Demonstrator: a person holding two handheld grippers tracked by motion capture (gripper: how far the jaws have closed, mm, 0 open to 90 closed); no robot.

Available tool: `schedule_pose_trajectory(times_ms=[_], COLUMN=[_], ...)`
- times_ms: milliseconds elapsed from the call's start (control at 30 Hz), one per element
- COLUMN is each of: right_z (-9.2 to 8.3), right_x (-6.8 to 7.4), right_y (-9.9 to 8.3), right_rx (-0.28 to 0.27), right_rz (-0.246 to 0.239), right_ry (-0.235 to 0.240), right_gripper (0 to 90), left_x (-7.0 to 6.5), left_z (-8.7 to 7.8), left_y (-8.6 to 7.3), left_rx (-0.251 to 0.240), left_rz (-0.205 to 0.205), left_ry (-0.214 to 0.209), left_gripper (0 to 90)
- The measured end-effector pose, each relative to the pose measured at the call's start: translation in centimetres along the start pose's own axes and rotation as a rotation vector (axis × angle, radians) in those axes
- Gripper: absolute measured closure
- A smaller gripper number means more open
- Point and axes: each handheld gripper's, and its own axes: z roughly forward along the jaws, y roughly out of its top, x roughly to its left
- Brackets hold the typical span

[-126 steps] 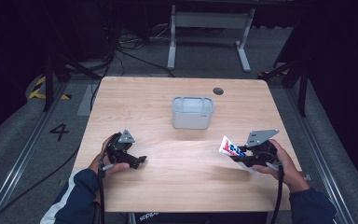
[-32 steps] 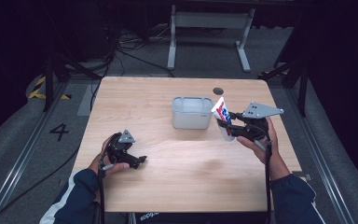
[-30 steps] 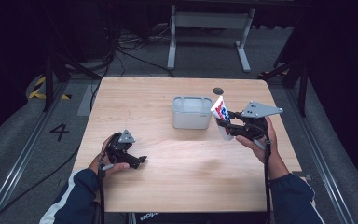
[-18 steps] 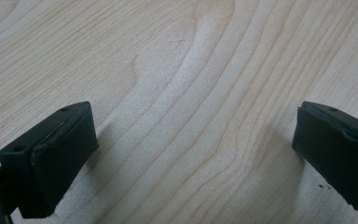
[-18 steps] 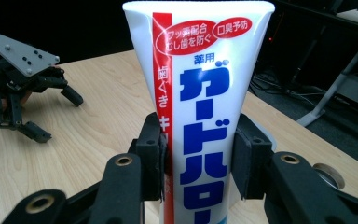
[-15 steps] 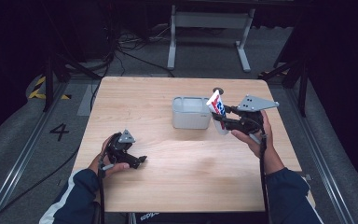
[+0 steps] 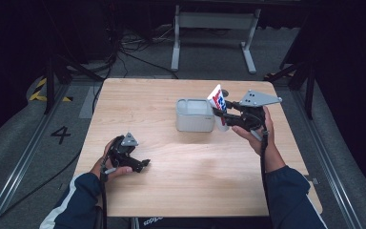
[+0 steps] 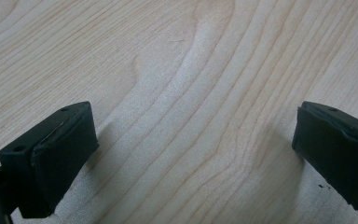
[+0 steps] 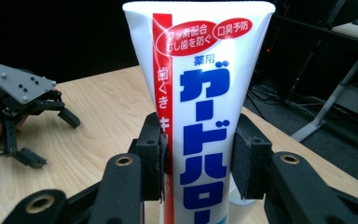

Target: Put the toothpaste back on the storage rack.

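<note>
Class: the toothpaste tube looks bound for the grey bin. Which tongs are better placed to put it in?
Right. The right tongs grip the toothpaste tube beside the grey bin; the left tongs rest open and empty near the table's front edge.

One toothpaste tube [image 7: 218,101]; one grey bin [image 7: 194,115]; two hand-held grippers

The high view looks down on the table [image 7: 171,191]; both claw-mounted cameras see its wood close up.

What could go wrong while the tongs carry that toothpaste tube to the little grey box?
The right tongs pinch the toothpaste tube only low down, with most of it standing above, so it might tip or slide out. The tube hangs beside the grey box, not over it, so letting go now could drop it on the table. Bumping the box might shove it.
</note>
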Motion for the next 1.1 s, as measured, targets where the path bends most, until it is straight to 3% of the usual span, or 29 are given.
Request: schedule_pose_trajectory(times_ms=[1100], right_z=[3.8], right_x=[-0.6], right_y=[2.2], right_rx=[-0.034], right_rz=[0.013], right_ry=[-0.017], right_gripper=[61.6], left_x=[0.0], left_z=[0.0], left_y=[0.0], left_rx=[0.000], left_rz=[0.008], left_ry=[-0.003], left_gripper=[0.2])
